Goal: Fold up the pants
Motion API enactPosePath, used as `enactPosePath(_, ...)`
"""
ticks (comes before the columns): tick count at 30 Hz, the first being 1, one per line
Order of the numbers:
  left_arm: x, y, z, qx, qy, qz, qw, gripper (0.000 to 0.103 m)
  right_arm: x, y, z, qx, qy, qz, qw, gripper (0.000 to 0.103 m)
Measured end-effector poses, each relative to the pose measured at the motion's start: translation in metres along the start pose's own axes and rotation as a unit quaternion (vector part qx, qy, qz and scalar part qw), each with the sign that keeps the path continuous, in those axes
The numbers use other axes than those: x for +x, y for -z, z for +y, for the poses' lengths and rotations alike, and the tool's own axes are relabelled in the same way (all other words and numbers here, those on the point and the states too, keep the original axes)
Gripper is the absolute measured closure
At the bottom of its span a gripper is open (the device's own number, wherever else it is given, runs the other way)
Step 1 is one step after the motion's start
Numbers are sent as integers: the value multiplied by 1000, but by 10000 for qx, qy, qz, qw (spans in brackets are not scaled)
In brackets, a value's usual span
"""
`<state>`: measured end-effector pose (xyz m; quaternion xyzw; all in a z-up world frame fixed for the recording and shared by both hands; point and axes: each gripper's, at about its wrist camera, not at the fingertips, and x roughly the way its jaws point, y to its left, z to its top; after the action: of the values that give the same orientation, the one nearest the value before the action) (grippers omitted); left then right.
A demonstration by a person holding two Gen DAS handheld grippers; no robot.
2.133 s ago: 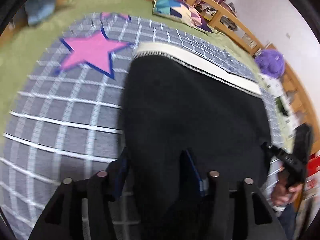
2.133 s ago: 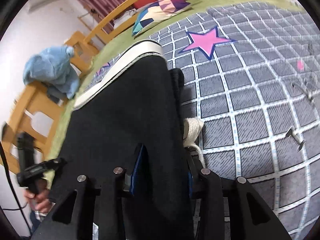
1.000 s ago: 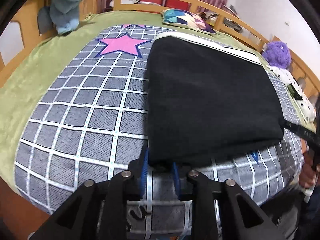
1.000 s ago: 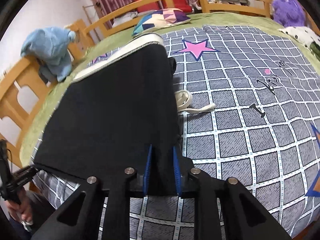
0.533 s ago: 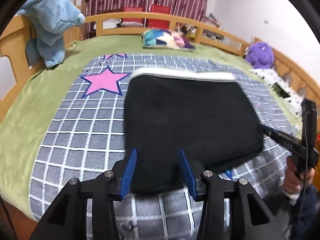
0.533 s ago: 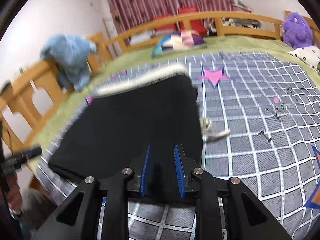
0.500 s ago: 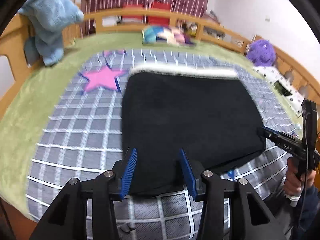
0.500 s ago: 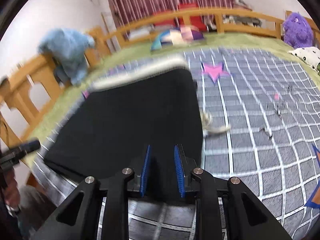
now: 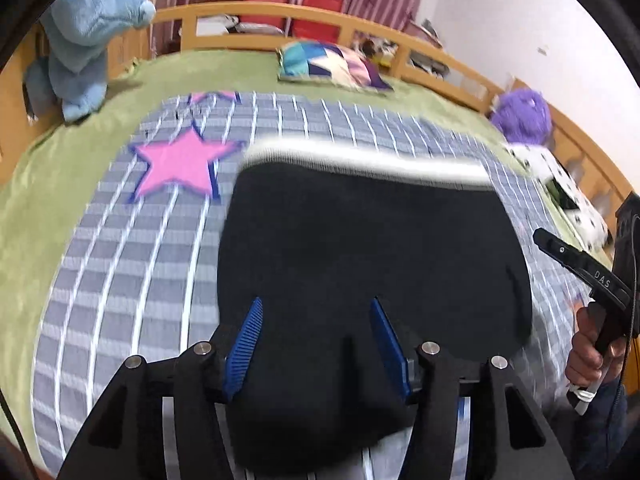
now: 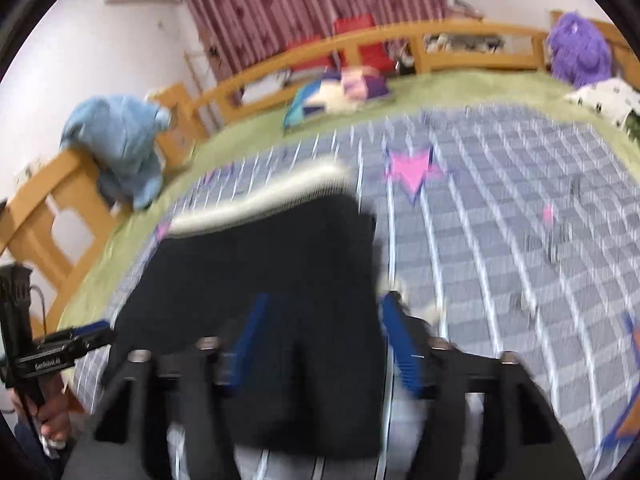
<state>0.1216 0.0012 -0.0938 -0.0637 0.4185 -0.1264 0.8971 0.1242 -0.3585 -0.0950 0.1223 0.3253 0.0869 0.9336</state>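
Note:
Black pants (image 9: 368,248) with a white waistband (image 9: 368,158) lie folded flat on the grey checked bed cover; they also show in the right wrist view (image 10: 264,264). My left gripper (image 9: 316,340) is open, its blue pads apart over the near left corner of the pants, holding nothing. My right gripper (image 10: 324,336) is open over the near right corner, empty. A white drawstring (image 10: 432,312) pokes out at the right edge. Both views are blurred by motion.
A pink star (image 9: 180,164) marks the checked cover (image 9: 120,280) left of the pants. A blue plush (image 9: 84,36) hangs on the wooden rail. A patchwork pillow (image 9: 332,64) and purple plush (image 9: 524,112) lie at the back.
Both grippers let go of the pants' near edge and opened wide. Both have pulled back and lifted a little; the pants stay flat on the bed.

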Motion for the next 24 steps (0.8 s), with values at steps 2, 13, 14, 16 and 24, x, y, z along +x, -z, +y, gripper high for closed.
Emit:
enactPosePath(2,10,-24,0,-77,82,-137,9998,47,23,-26,-2,7,45,30,10000,39)
enactPosePath(13,58,-46,19,-574,207,-279,9977,45,84,-59,-23,565,-735,52,9957,89)
enactPosePath(14,57,-48,19,-656,303,-307,9969,45,87,-60,-26,516,-523,110,9972,89)
enactPosePath(16,56,-53,17,-679,395,-391,9961,45,104,-55,-28,239,-63,372,9990,86)
enactPosePath(24,70,-73,-10,-285,-53,-301,9991,45,69,-77,-15,127,76,-101,9998,67)
